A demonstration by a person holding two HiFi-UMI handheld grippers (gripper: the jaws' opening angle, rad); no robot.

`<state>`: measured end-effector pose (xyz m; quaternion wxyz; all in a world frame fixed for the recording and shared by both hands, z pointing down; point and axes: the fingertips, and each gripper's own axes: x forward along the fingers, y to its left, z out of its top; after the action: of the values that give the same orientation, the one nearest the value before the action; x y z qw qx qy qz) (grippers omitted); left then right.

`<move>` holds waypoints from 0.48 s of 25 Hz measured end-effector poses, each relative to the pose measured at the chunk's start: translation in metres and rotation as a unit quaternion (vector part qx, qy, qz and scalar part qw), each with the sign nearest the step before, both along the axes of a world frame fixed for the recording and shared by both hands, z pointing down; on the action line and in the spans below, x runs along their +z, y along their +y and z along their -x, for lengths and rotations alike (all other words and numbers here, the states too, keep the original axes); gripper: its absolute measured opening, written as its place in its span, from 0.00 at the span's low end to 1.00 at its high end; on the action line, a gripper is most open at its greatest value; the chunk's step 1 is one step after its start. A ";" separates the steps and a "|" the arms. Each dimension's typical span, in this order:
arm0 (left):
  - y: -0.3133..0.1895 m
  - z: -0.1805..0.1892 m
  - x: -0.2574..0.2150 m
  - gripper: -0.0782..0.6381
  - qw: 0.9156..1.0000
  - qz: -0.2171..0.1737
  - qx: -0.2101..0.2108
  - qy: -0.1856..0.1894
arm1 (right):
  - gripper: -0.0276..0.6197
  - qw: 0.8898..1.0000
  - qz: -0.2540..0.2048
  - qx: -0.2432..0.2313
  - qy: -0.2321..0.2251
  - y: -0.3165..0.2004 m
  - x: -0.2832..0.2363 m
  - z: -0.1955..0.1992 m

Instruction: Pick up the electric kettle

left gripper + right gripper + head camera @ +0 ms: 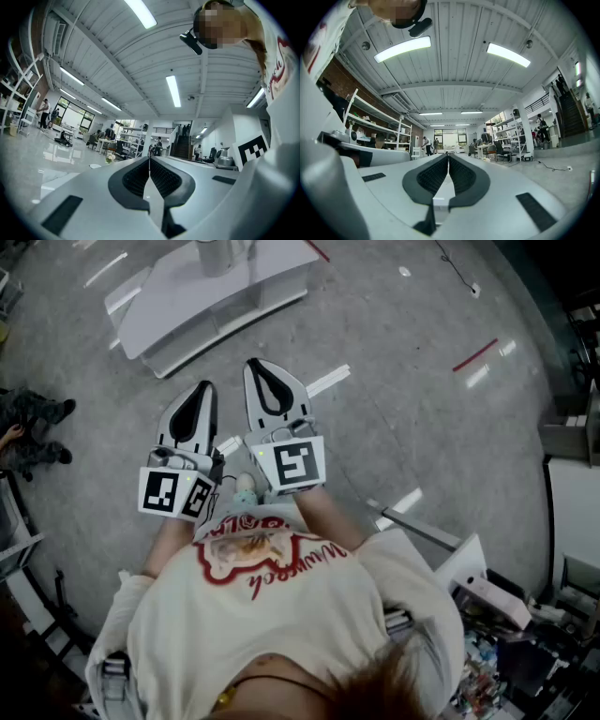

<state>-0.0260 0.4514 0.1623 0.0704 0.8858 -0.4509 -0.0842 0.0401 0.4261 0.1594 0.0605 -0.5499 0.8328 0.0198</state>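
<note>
left hand-held gripper (202, 388): clenched, empty, held near the person's chest
right hand-held gripper (259, 366): clenched, empty, just right of the left one
electric kettle (218, 253): stands on the far white tabletop (178, 298), well apart from both

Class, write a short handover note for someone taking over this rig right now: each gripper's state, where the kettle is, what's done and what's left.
Left hand-held gripper: shut, empty, held level in front of the body.
Right hand-held gripper: shut, empty, close beside it.
The metal vessel on the white table ahead looks like the kettle; it is untouched.
Done: nothing yet.
Left: step closer, open a gripper, grasp and lift.
</note>
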 end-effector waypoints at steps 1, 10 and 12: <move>0.000 0.000 0.001 0.13 1.000 0.001 0.000 -0.001 | 0.08 1.000 0.001 0.000 0.000 0.000 0.000 0.000; 0.002 -0.006 0.000 0.13 1.000 -0.001 0.001 0.001 | 0.08 1.000 0.004 0.002 0.001 0.001 0.002 -0.006; 0.002 -0.008 0.000 0.13 1.000 0.000 0.001 0.002 | 0.08 1.000 0.003 0.006 -0.003 0.002 0.001 -0.008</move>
<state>-0.0184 0.4529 0.1622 0.0711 0.8860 -0.4501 -0.0862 0.0484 0.4278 0.1601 0.0616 -0.5549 0.8295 0.0157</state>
